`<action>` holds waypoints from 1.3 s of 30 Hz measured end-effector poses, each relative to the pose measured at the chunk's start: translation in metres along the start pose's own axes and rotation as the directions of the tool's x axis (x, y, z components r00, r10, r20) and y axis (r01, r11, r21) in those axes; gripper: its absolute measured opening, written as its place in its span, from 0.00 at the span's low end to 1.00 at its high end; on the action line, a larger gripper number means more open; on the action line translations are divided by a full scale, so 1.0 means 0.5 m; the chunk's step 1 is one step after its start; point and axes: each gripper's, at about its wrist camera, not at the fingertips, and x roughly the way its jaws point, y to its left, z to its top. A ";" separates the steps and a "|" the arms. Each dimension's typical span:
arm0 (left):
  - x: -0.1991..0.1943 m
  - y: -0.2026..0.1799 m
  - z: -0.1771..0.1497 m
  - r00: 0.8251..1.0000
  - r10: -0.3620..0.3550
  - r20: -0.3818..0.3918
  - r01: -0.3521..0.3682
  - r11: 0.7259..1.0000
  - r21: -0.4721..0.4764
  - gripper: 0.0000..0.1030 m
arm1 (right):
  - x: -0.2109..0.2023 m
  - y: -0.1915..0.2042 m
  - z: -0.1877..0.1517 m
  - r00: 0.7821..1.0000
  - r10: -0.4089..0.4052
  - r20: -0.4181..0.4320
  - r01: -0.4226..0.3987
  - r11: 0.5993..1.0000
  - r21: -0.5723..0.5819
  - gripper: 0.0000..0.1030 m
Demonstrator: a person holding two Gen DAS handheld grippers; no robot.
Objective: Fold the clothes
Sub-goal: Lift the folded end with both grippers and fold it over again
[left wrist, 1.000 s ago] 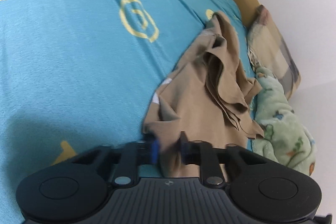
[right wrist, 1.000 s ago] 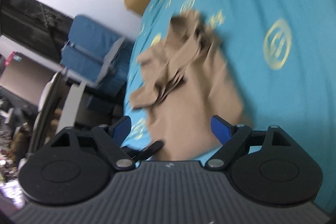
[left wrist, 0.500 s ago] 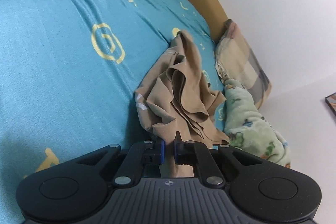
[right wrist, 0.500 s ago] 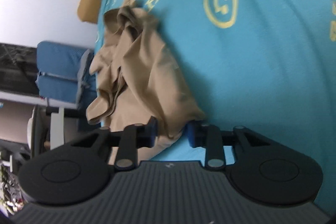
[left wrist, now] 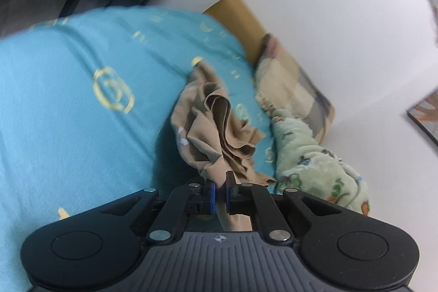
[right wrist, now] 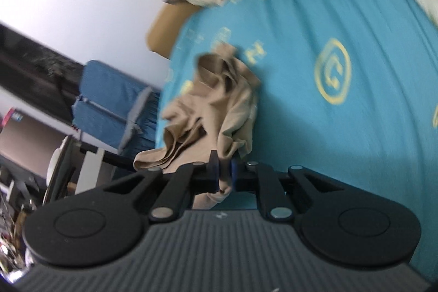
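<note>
A crumpled tan garment (left wrist: pixel 216 125) lies bunched on a bed covered by a turquoise sheet (left wrist: pixel 82 127) printed with yellow symbols. The left gripper (left wrist: pixel 220 192) is closed on an edge of the garment: tan cloth is pinched between its two blue-padded fingers and hangs down behind them toward the gripper body. From this view the rest of the garment rises in loose folds away from the fingers, with a few small white marks on its left side.

The right gripper (right wrist: pixel 225 174) is likewise clamped on the garment (right wrist: pixel 219 103), a strip of tan cloth squeezed between its fingers and bulging out below them. From there the garment spreads up and to the left in ruffled layers, lying near the left edge of the bed.

To the right of the garment in the left wrist view, a pale green fleece blanket (left wrist: pixel 314 155) with small animal prints lies on the sheet, and beyond it a checked beige cushion (left wrist: pixel 290 84) leans against a mustard-coloured headboard (left wrist: pixel 235 15) by the white wall (left wrist: pixel 328 4). In the right wrist view a blue padded chair (right wrist: pixel 109 100) stands beside the bed on the left, with cluttered furniture near it, blurred.
</note>
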 end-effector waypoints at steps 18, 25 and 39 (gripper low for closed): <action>-0.314 -0.085 -0.138 0.982 -0.153 0.113 0.125 0.966 0.226 0.06 | -0.288 0.128 -0.108 0.932 0.160 0.326 -0.039 0.936 -0.349 0.10; -0.196 -0.101 -0.044 0.995 -0.068 0.071 0.053 0.980 0.191 0.07 | -0.185 0.165 -0.032 0.965 0.059 0.256 0.020 0.954 -0.298 0.11; 0.114 -0.060 0.068 0.998 0.053 -0.025 -0.045 0.964 0.262 0.07 | 0.078 0.073 0.115 1.000 0.005 0.009 -0.004 0.986 -0.164 0.13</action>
